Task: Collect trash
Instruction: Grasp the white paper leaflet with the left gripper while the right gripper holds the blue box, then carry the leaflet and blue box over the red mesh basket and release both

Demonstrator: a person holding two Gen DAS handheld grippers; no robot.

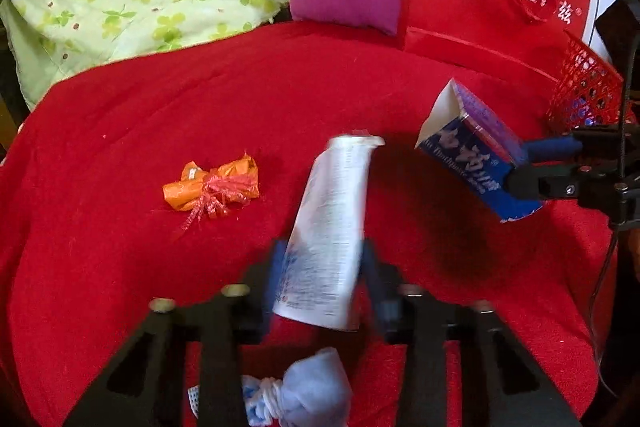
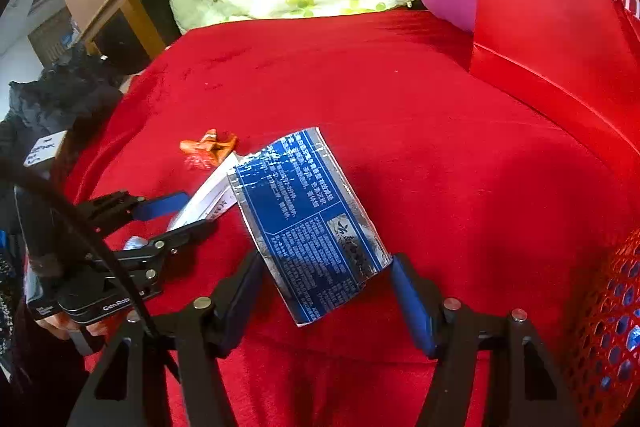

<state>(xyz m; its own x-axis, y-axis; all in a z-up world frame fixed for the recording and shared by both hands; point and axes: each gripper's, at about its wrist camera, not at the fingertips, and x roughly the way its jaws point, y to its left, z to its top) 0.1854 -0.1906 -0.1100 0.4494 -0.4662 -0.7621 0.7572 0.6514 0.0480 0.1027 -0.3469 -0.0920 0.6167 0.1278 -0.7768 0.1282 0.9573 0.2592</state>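
White tube [image 1: 332,227]: your left tongs [image 1: 320,279] are clamped on it. Blue carton [image 2: 308,227]: your right tongs [image 2: 326,291] grip it above the red bed [image 2: 400,99].

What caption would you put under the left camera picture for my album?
Left tool shut on a white tube, beside an orange wrapper on the red blanket.

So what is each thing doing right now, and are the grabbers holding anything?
left gripper: shut on the white tube
white tube: gripped near its lower end
right gripper: shut on the blue box
blue box: held tilted, lifted off the blanket
orange wrapper: crumpled, lying loose on the red blanket
red basket: standing at the right edge
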